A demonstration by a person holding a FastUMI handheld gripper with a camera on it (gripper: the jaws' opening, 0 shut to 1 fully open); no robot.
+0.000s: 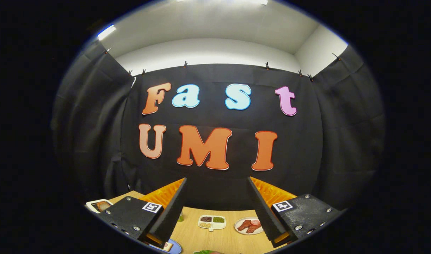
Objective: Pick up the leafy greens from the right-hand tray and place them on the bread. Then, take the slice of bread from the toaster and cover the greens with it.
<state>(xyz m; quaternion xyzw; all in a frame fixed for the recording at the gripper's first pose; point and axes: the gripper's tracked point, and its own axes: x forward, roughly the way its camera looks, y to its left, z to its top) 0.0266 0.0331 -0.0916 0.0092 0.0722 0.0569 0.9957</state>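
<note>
Light wood-grain table (215,236) lies below my camera, its far edge meeting the black cloth wall (215,183) of the booth. I hold the gripper (215,183) raised and level, looking mostly at the wall; its two fingers stand wide apart with nothing between them, tips up against the backdrop in my view.

On the table, seen through the gap between the fingers: a white divided dish (211,222) with three compartments, one dark brown filling, one green, one pale grains. Just beside it toward the right finger, a white round plate (248,225) holding reddish sliced meat; the right finger hides part of the plate.

At the near edge of the table, low between the fingers, I see a sliver of leafy greens (204,252). Too little shows to tell what they rest on.

Under the left finger's base, a blue plate (171,247) with a pale piece on it, possibly bread; I cannot tell for certain.

Toward the table's far left corner, beyond the left finger mount, a white toaster (97,205) with a brown slice of bread (103,205) in its slot.

A small green object (180,217) peeks out right beside the left finger; I cannot tell what it is.
</note>
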